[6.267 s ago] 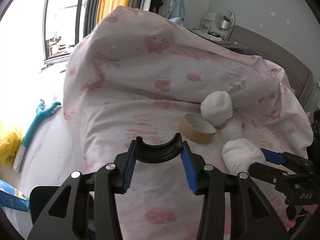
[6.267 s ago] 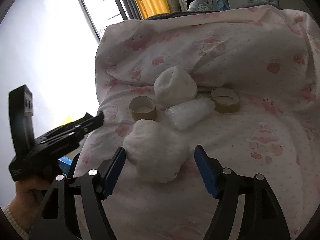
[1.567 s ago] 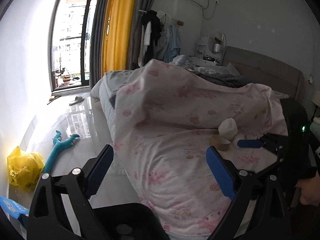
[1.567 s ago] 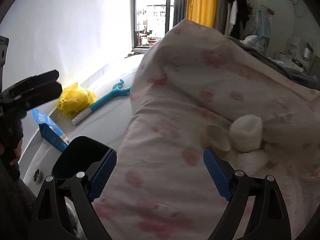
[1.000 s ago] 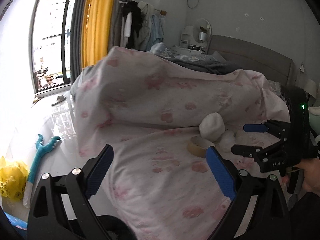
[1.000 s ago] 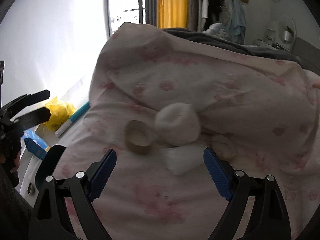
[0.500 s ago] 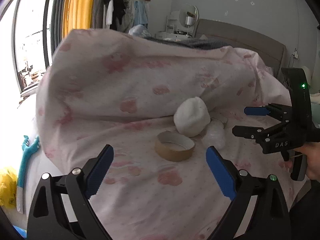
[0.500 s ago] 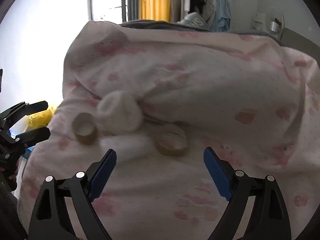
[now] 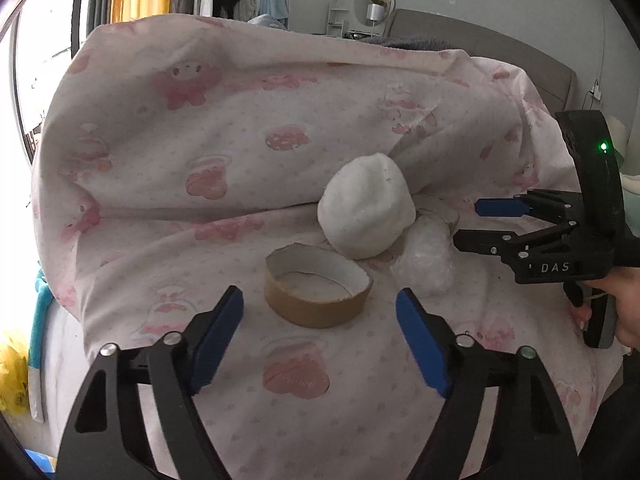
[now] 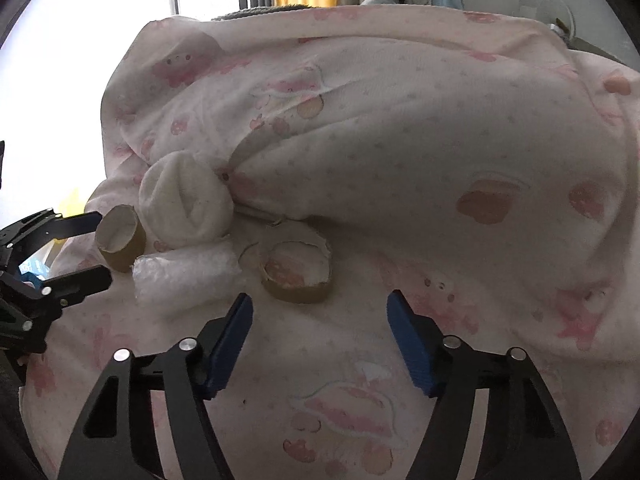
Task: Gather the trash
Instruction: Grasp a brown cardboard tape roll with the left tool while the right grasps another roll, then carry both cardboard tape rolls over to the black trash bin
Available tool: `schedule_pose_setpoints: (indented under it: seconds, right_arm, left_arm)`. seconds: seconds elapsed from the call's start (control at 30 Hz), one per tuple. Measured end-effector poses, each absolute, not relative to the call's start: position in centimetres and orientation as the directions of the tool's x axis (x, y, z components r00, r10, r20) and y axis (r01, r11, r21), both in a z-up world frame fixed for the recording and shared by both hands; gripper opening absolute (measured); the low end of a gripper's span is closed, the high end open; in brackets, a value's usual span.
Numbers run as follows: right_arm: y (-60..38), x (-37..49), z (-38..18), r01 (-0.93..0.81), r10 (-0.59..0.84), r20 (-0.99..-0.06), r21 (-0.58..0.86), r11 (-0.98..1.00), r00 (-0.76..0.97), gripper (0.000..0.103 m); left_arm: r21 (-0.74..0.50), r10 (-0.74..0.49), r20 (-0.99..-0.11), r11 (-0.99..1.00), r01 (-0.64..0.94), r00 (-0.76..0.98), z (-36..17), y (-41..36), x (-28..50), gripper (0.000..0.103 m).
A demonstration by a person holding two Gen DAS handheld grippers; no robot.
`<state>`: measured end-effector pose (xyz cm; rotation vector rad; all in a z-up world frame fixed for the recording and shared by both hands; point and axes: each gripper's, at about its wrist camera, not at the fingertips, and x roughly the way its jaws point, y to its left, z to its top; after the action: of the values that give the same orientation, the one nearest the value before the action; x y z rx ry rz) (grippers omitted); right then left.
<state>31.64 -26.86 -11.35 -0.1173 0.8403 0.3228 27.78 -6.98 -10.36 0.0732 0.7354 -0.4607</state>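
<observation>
- We have both grippers over the pink patterned quilt (image 9: 208,152), aimed down at the little heap of trash.
- Left gripper (image 9: 320,312): jaws have just been narrowing, half-wide now, with nothing between the blue pads. A cardboard ring (image 9: 318,294) lies on the quilt just ahead of them.
- Behind that ring sits a white wad (image 9: 366,210), touching a clear plastic roll (image 9: 426,258) beside it.
- Right gripper (image 10: 320,316): also just been closing, at a middling gap, pads bare. A second cardboard ring (image 10: 296,272) lies just ahead of its tips, not between them.
- From the right camera, the plastic roll lies between the two rings, the wad behind it.
- A hand (image 9: 626,308) holds the right tool at the frame's edge.
</observation>
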Motion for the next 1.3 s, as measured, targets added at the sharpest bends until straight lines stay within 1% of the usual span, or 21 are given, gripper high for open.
schedule_pose_setpoints:
  seconds: [0.27,0.37,0.43,0.53,0.63,0.83,1.07,1.3]
  right_arm:
    - [-26.1,33.2,-11.4,-0.357,0.260,-0.754,0.037,0.934,0.603,0.057]
    - [-25.5,34.1,-11.9,-0.367,0.265,-0.766,0.041,0.929,0.586,0.053]
    - [-25.3,34.5,-12.2,-0.370,0.268,-0.773,0.046,0.928,0.575,0.051]
    - [-25.4,34.7,-12.4,-0.367,0.280,-0.778,0.068,0.928,0.563,0.046]
    - [-25.5,34.7,-12.4,-0.354,0.280,-0.777,0.079,0.932,0.564,0.044]
    - [-25.3,33.7,-11.3,-0.344,0.259,-0.772,0.055,0.937,0.581,0.044]
    - [-26.8,30.8,-9.5,-0.264,0.198,-0.765,0.038,0.964,0.613,0.044]
    - [-28.1,28.1,-7.5,-0.168,0.163,-0.741,0.069,0.983,0.652,0.044]
  left_arm:
    - [-0.103,-0.375,-0.670,0.901,0.421,0.640,-10.6,-7.5,28.9,0.071]
    - [-0.109,-0.375,-0.687,0.900,0.422,0.622,-11.2,-7.6,29.4,0.066]
    - [-0.106,-0.368,-0.700,0.901,0.420,0.613,-11.5,-7.8,29.7,0.061]
    - [-0.106,-0.361,-0.709,0.904,0.415,0.606,-11.8,-8.0,29.9,0.058]
    - [-0.119,-0.377,-0.697,0.900,0.420,0.610,-11.7,-7.8,29.8,0.057]
    - [-0.112,-0.380,-0.655,0.904,0.413,0.654,-10.5,-7.0,28.6,0.057]
    - [-0.086,-0.328,-0.604,0.933,0.350,0.726,-8.0,-4.6,26.3,0.057]
    - [-0.080,-0.285,-0.592,0.951,0.297,0.754,-5.9,-2.5,23.8,0.057]
